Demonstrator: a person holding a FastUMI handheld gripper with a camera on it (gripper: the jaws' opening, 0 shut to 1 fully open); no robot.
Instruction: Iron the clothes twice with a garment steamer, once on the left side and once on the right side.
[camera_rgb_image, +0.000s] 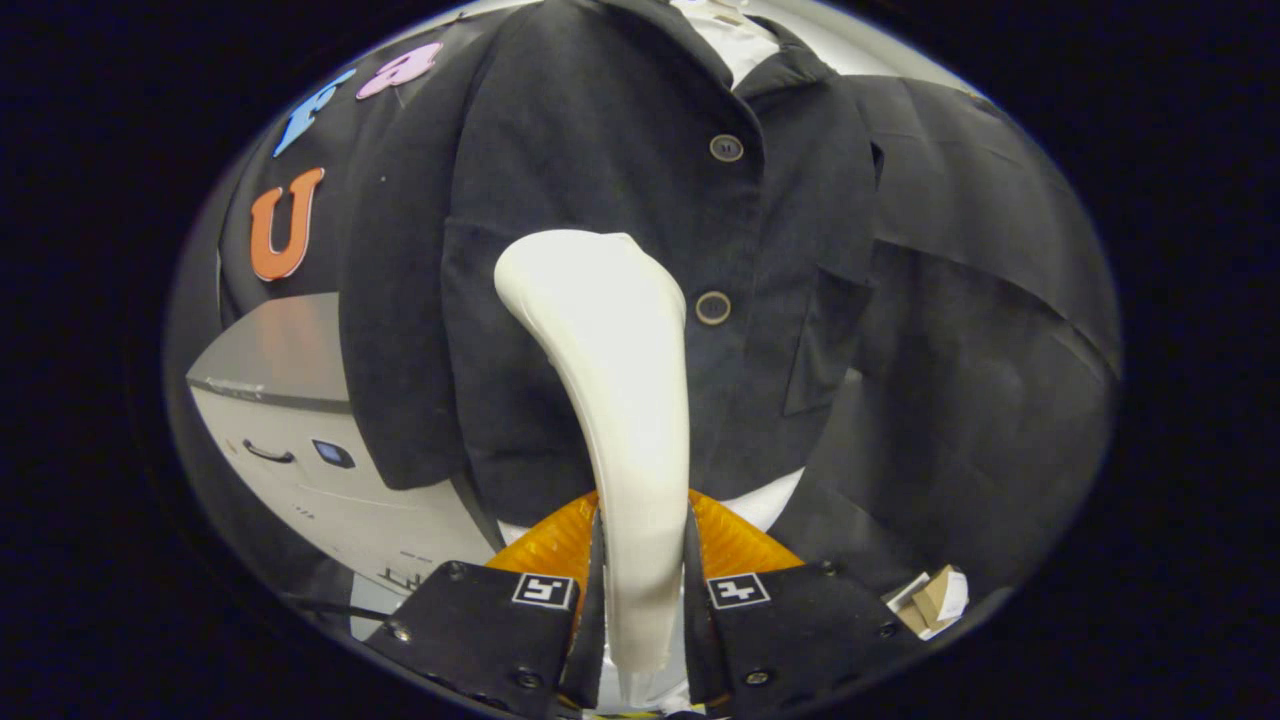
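Off to your left stands a white appliance cabinet. Your gripper has its jaws clamped on the white curved plastic garment steamer, its head against the dark buttoned fabric jacket, just left of the lower button.

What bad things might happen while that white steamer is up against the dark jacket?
The gripper has its jaws shut on the handle of the curved white garment steamer, whose head sits on the hanging dark button-up jacket.
1. The head is right beside the lower round button, so it may snag there.
2. The grip is low on a long handle, so the steamer might twist or slip.
3. Lingering in one spot may dampen or mark the cloth.
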